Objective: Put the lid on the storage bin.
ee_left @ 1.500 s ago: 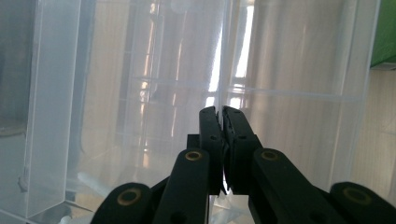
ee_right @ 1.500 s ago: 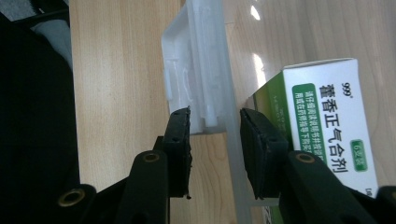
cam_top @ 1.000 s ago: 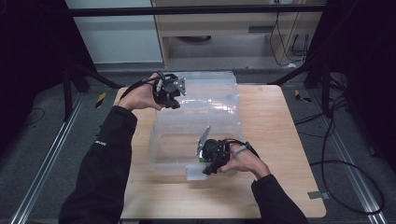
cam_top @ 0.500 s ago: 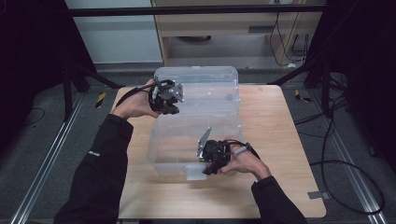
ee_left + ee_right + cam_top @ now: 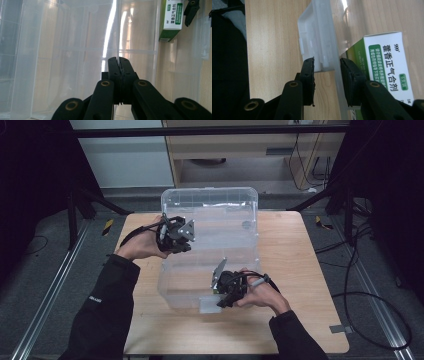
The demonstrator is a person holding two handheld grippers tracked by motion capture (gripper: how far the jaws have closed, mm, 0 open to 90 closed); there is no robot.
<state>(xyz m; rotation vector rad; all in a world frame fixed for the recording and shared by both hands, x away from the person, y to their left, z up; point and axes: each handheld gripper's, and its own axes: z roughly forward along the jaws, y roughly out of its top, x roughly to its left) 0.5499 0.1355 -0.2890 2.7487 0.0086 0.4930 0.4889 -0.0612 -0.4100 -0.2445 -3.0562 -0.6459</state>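
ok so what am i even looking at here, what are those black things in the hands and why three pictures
A person stands at a wooden table and holds a hand-operated gripper in each hand; no robot arm is involved. The high view looks down from above the table. The other two pictures come from small cameras riding on each gripper, looking along its two black fingers.

On the table is a clear plastic storage box with its lid raised at the far side. Inside lies a green and white medicine carton.

The left gripper is pinched shut on a thin clear wall of the box. The right gripper has its fingers on either side of the white latch on the box's near wall.
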